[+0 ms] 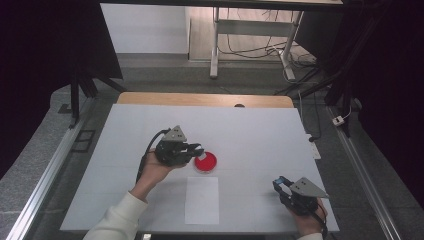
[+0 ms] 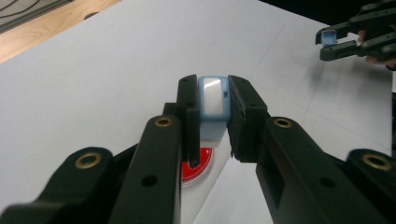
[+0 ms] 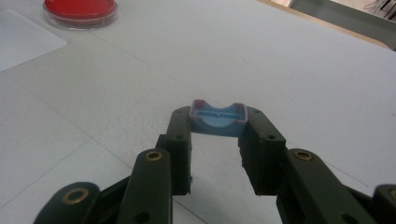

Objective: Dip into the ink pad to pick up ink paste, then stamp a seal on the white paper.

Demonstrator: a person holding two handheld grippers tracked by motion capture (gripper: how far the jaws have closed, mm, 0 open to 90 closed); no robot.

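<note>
A pale blue capped piece (image 2: 213, 100) is being gripped between the left gripper (image 2: 213, 116) fingers above the red dish (image 1: 205, 162). A matching blue cap (image 3: 218, 119) is being pinched by the right gripper (image 3: 217, 140) fingers, low over the white worktop (image 1: 260, 135). Judging from this, the piece is best being kept upright and squarely over the dish.

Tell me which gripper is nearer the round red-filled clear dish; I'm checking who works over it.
Left. The left gripper hovers at the round red-filled clear dish's edge; the right gripper sits far off toward the table's near right corner.
</note>
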